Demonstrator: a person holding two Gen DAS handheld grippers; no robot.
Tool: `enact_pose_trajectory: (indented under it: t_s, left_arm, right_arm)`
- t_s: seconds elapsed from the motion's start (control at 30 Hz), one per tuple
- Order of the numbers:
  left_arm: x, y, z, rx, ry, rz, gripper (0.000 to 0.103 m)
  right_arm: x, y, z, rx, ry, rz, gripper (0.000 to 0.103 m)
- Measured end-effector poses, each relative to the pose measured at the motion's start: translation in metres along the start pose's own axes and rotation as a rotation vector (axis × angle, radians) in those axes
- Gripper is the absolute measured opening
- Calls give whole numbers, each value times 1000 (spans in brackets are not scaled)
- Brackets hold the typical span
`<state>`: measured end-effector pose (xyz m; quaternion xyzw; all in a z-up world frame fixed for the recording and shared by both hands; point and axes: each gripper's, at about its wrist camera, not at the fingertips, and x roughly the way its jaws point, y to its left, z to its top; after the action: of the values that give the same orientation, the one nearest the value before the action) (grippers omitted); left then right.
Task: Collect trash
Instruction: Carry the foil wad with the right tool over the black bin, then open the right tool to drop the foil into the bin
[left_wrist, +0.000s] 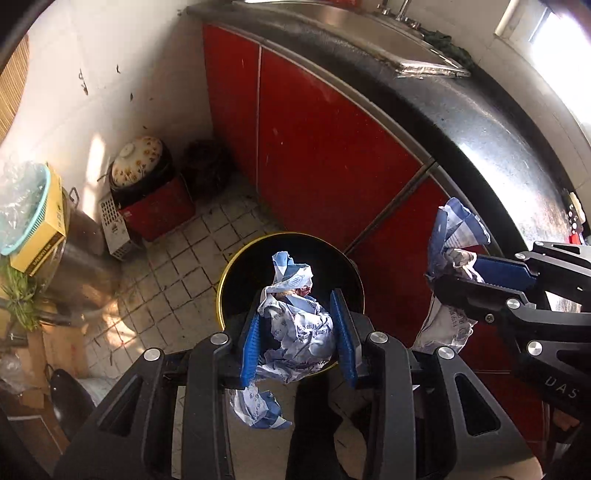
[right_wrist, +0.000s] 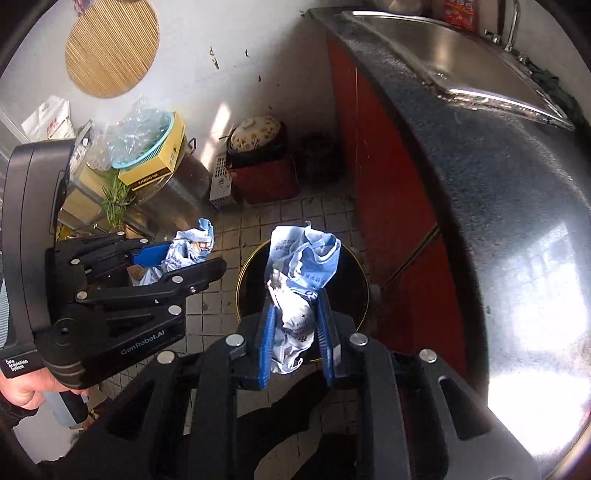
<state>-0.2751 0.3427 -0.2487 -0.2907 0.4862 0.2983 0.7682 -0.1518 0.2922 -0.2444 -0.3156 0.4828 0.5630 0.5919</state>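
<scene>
A round black trash bin with a yellow rim stands on the tiled floor by the red cabinets; it also shows in the right wrist view. My left gripper is shut on a crumpled blue-and-white paper wrapper and holds it above the bin's opening. My right gripper is shut on a second crumpled blue-and-white wrapper, also above the bin. Each gripper shows in the other's view, the right gripper with its wrapper, the left gripper with its wrapper.
Red cabinet doors under a dark counter with a steel sink run along the right. In the corner stand a red box with a flowered pot, a steel pot, a yellow box and greens.
</scene>
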Motion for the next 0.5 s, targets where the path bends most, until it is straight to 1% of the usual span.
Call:
enact_pose_trajectory:
  t_s: [0.07, 0.17, 0.27, 0.33, 0.37, 0.4, 0.43, 0.47, 0.5]
  left_arm:
    - [20, 11, -3, -20, 18, -17, 35]
    - [39, 22, -3, -44, 27, -49, 35]
    - [55, 24, -2, -18, 38, -59, 35]
    - [62, 23, -3, 5, 45, -60, 39]
    - [65, 23, -1, 8, 46, -63, 42]
    - [66, 24, 0, 8, 46, -69, 51]
    - [64, 26, 0, 4, 40, -80, 63]
    - [61, 30, 0, -6, 29, -86, 68]
    - [58, 33, 1, -20, 20, -92, 73]
  right_arm:
    - [20, 0, 3, -3, 34, 3, 22]
    - [45, -1, 6, -7, 68, 5, 22]
    - [61, -3, 9, -18, 80, 4, 22]
    - [68, -7, 12, -27, 84, 1, 22]
    - [70, -9, 13, -35, 89, -4, 26]
    - [72, -9, 16, -42, 101, -8, 42]
    - [71, -9, 17, -41, 101, -4, 54]
    - [69, -10, 19, -41, 85, 2, 72]
    - [64, -11, 19, -45, 71, 13, 76]
